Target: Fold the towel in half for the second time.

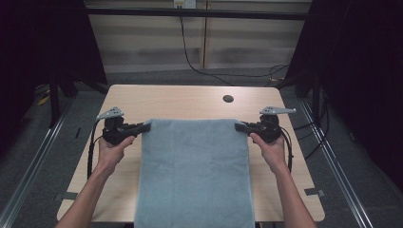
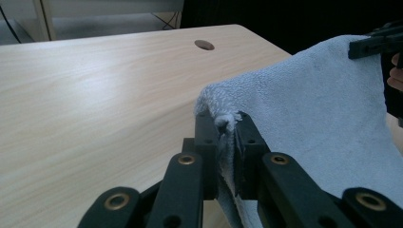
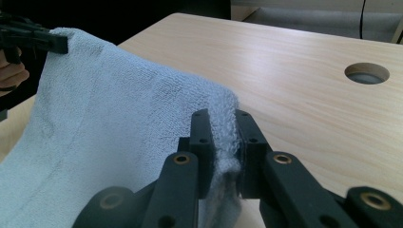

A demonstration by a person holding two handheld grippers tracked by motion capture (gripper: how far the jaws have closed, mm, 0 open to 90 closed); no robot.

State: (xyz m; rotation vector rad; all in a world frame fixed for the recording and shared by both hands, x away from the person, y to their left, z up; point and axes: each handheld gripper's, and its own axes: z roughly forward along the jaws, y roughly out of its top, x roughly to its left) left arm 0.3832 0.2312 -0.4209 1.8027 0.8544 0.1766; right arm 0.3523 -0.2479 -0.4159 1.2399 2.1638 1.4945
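A pale blue towel [image 1: 195,166] hangs stretched between my two grippers above the wooden table [image 1: 176,102], its lower part draping toward the near edge. My left gripper [image 1: 146,127] is shut on the towel's far left corner [image 2: 223,118]; the cloth is pinched between the jaws in the left gripper view [image 2: 227,137]. My right gripper [image 1: 239,126] is shut on the far right corner [image 3: 223,128], with terry cloth squeezed between its jaws [image 3: 223,142]. The towel's top edge runs straight from one gripper to the other. Both hands hold the grippers level, pointing inward.
A round cable hole [image 1: 228,99] sits in the table near its far right side. Black curtains stand to both sides. A black cable [image 1: 190,57] trails on the floor behind the table. Bare wood lies beyond the towel.
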